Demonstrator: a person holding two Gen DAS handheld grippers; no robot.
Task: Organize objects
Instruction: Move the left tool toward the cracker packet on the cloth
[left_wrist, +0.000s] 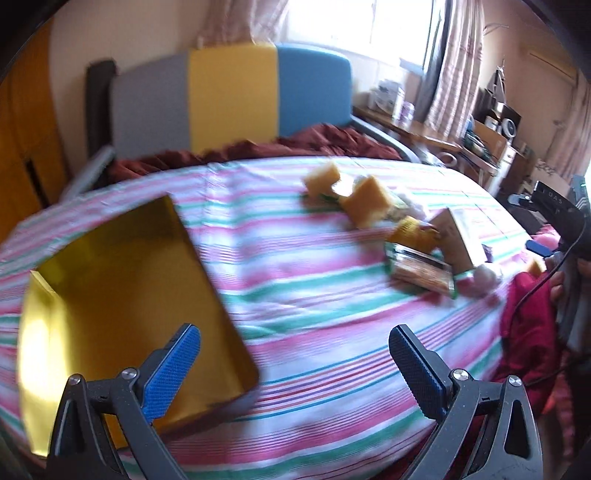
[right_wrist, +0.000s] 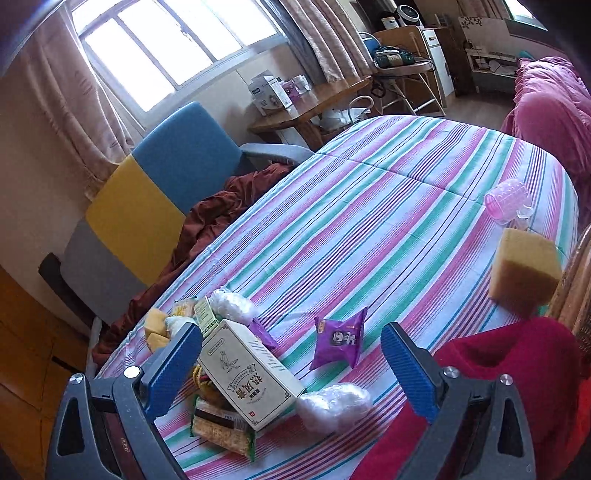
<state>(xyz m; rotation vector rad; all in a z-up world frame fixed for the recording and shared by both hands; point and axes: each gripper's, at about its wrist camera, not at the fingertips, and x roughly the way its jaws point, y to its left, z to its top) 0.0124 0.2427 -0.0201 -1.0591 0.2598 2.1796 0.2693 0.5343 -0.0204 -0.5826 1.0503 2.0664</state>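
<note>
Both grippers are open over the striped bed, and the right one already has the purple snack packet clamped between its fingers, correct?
Not quite. Both grippers are open over the striped bedsheet, but the right gripper holds nothing: in the right wrist view the purple snack packet lies flat on the sheet between and beyond the fingers, touching neither. The left gripper is empty too.

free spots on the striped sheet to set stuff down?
Bare: the striped sheet between the purple packet and pink cup; also between the gold tray and the pile. Crowded: around the white box, with sponges, packets and plastic wads.
</note>
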